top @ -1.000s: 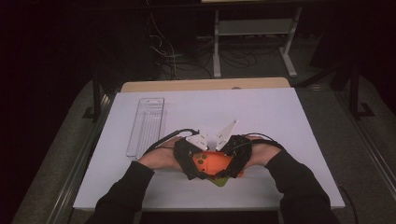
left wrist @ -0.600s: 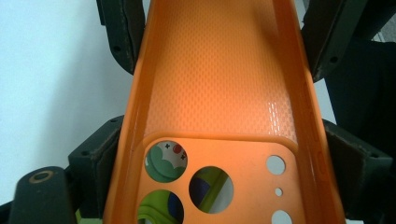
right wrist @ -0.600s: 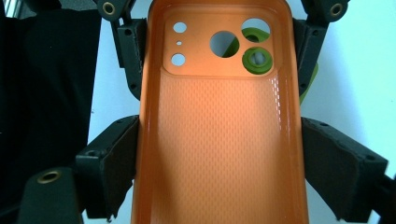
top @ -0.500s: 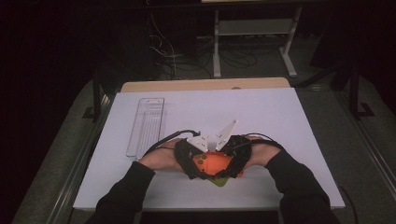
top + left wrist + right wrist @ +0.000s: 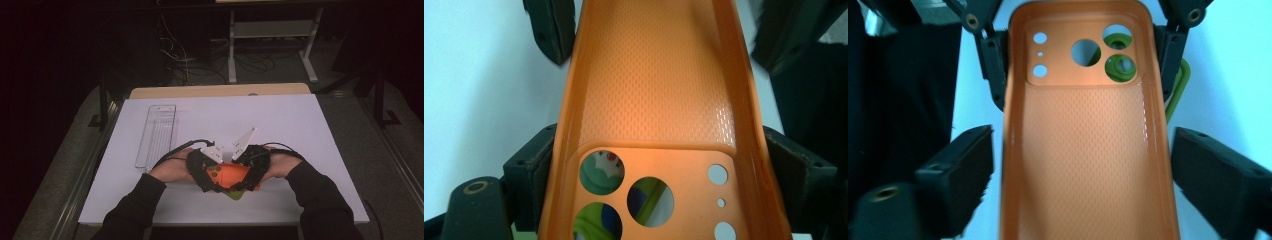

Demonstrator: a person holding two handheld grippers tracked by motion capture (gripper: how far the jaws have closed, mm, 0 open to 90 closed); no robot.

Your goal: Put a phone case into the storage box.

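The left gripper [image 5: 212, 176] has just clamped the orange case [image 5: 231, 175] at its camera-hole end, pads pressing both edges. The right gripper [image 5: 246, 172] straddles the other end, jaws just widening, clear of the sides. The case sits low-centre over the table [image 5: 300, 120], a green thing [image 5: 235, 194] beneath.

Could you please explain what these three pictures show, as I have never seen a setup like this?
A person sits at a white table holding a hand-operated set of tongs in each hand. The high view looks down from above; the other two pictures come from cameras riding on each set of tongs. The left tongs have just closed on the camera-hole end of an orange rubbery phone case, pads pressing its sides. The right tongs straddle the case's other end, their jaws having just been opening and standing clear of it. A green case lies under the orange one. A clear plastic tray rests farther left.
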